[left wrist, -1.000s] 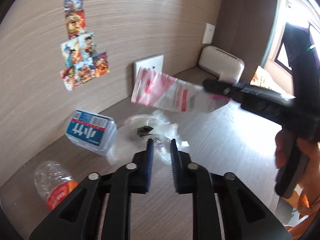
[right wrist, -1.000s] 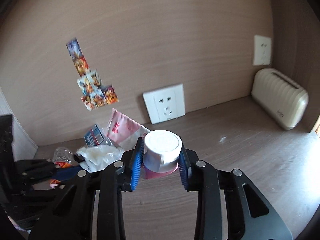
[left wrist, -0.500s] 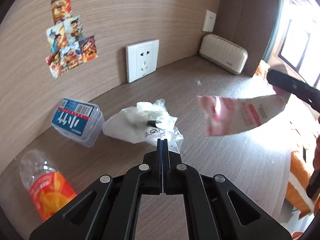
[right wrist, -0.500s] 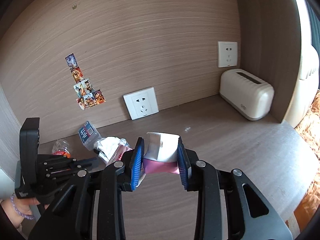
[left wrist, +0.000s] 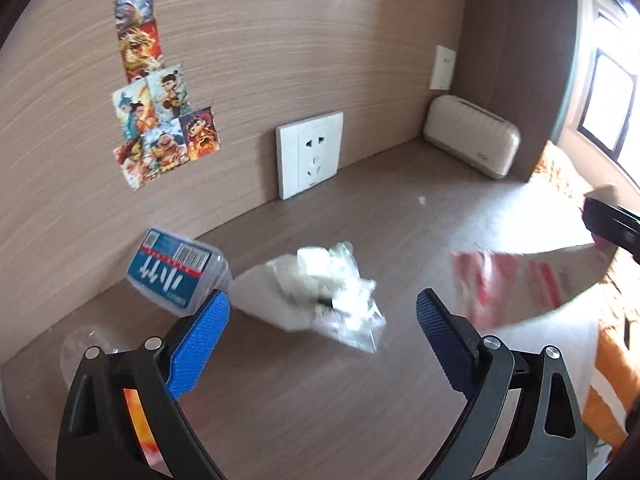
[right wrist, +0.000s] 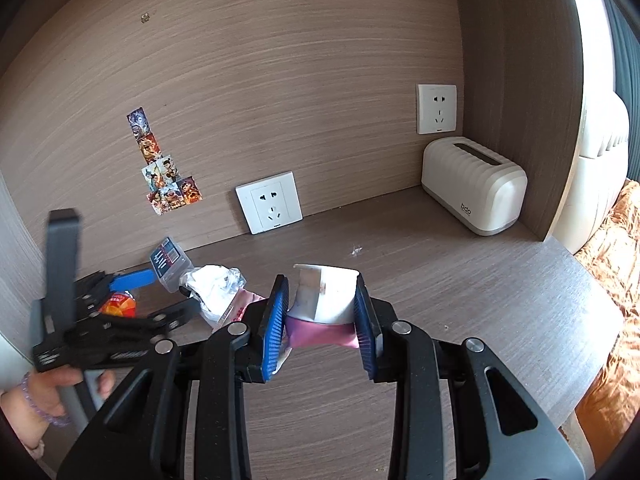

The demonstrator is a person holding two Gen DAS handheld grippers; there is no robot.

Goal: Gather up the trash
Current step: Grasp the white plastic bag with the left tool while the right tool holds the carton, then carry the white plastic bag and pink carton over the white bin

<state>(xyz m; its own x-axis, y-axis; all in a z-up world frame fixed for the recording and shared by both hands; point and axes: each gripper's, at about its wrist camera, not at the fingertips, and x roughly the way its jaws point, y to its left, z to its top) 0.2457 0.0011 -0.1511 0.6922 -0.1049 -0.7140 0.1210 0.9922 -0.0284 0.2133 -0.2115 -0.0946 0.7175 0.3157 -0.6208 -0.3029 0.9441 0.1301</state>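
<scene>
The left tool (left wrist: 322, 334) is spread wide, its 2 blue pads (left wrist: 200, 344) well apart with nothing between them, hovering over the wooden surface (left wrist: 400, 232). Just beyond and between its fingers lies a crumpled clear plastic bag (left wrist: 316, 292) holding white scraps, resting on the surface. To the left of the bag, a clear plastic box with a blue label (left wrist: 172, 274) lies tilted near the wall, and a plastic bottle with an orange label (left wrist: 132, 412) shows partly behind the left finger. The right tool (right wrist: 322, 320) is clenched on a pink and white packet (right wrist: 326, 304), which it holds up off the surface; in the left view the packet (left wrist: 520, 284) hangs blurred at the right, clear of the bag. A white socket plate (left wrist: 310, 154) leans against the wall, a cream ribbed box (right wrist: 474, 184) stands in the far corner, and cartoon stickers (left wrist: 156, 120) are stuck on the wall. The person's left hand (right wrist: 44, 396) grips its handle.
</scene>
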